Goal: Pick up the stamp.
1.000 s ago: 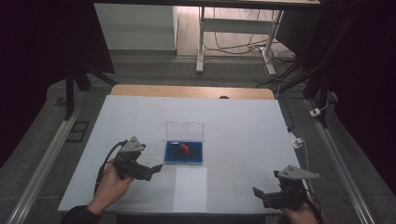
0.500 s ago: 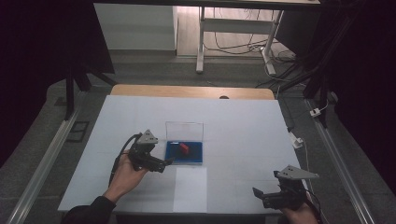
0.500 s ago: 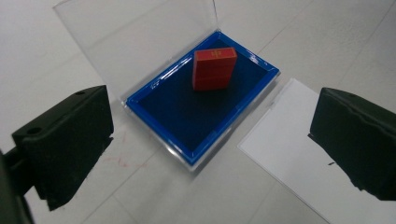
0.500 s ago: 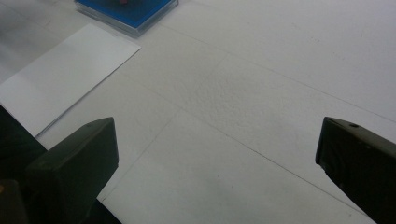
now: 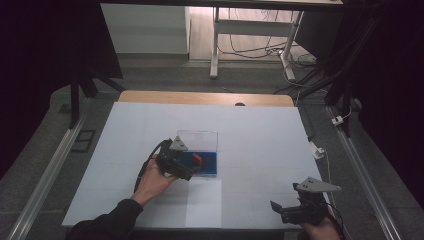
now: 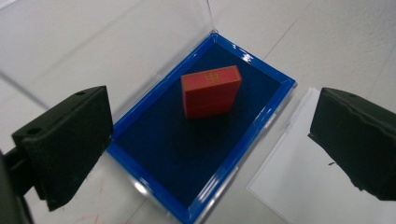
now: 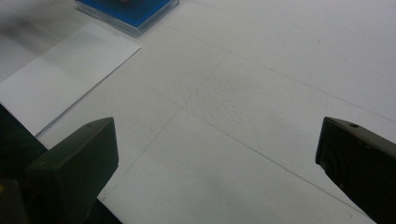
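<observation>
Jaws of the left gripper (image 5: 189, 172) stand wide apart with nothing between them; it hovers at the near left edge of the blue tray (image 5: 207, 161), touching neither the tray nor the block in it. A hand (image 5: 152, 182) grips it from the near left, its cable looping to the left. The tray lies near the middle of the table (image 5: 260, 130), with a clear lid (image 5: 197, 140) standing up at its far side. Inside sits one red block (image 5: 197, 158). The left gripper view shows what the high view is too small to tell: the block (image 6: 211, 91) stands on edge on the tray's dark blue floor (image 6: 177, 144), apart from the rim, with a yellow mark on its top face. A white sheet (image 5: 204, 202) lies just near of the tray. At the near right, well apart from all this, the right gripper (image 5: 281, 209) is likewise wide open and empty; its own view shows bare table (image 7: 261, 93) between the jaws and a tray corner (image 7: 135, 14) at the far left.
</observation>
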Motion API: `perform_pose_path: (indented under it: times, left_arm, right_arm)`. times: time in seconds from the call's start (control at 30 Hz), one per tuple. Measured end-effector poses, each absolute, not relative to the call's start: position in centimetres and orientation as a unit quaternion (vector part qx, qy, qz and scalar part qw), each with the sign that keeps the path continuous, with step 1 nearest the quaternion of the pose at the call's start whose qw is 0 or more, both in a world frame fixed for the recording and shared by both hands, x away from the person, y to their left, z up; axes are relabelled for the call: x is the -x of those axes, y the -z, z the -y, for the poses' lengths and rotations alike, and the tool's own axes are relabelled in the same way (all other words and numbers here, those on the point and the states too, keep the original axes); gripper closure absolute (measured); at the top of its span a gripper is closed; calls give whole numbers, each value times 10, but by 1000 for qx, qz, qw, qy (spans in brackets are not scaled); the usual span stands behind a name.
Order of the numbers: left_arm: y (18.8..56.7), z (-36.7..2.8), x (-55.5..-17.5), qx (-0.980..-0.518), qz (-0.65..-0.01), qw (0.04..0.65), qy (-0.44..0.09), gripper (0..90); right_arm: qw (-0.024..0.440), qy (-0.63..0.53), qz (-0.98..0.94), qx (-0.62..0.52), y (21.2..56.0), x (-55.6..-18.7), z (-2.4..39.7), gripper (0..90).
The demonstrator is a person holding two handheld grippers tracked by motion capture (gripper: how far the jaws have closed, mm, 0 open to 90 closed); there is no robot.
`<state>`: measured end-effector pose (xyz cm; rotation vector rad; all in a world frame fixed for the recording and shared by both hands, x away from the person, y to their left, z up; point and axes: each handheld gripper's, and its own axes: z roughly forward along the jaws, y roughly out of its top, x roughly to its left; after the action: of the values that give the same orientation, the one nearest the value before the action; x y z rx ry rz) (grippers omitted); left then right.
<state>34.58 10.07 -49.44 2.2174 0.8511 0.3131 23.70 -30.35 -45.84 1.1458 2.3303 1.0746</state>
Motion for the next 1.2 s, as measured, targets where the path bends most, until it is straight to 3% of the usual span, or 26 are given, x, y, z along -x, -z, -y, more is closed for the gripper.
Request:
perform_pose_path:
  times: [0.3,0.43,0.6,0.77,0.9,1.2]
  left_arm:
    - [502,-85,-357,-869,-328,346,-131,8]
    - [504,-83,-359,-871,-328,339,-138,87]
    - [501,-83,-357,-875,-316,339,-139,298]
    - [500,-83,-357,-874,-320,339,-137,395]
    - [500,-85,-357,-871,-326,343,-129,543]
    - [499,-84,-358,-872,-331,340,-125,577]
  right_arm:
    - [166,-374,-819,-402,459,-237,303,0]
    - [165,-375,-819,-402,459,-237,303,0]
    - [166,-373,-820,-402,459,-237,303,0]
    - [167,-372,-820,-402,459,-237,302,0]
    - [168,-369,-821,-402,459,-237,302,0]
    - [171,-366,-823,-400,459,-237,301,0]
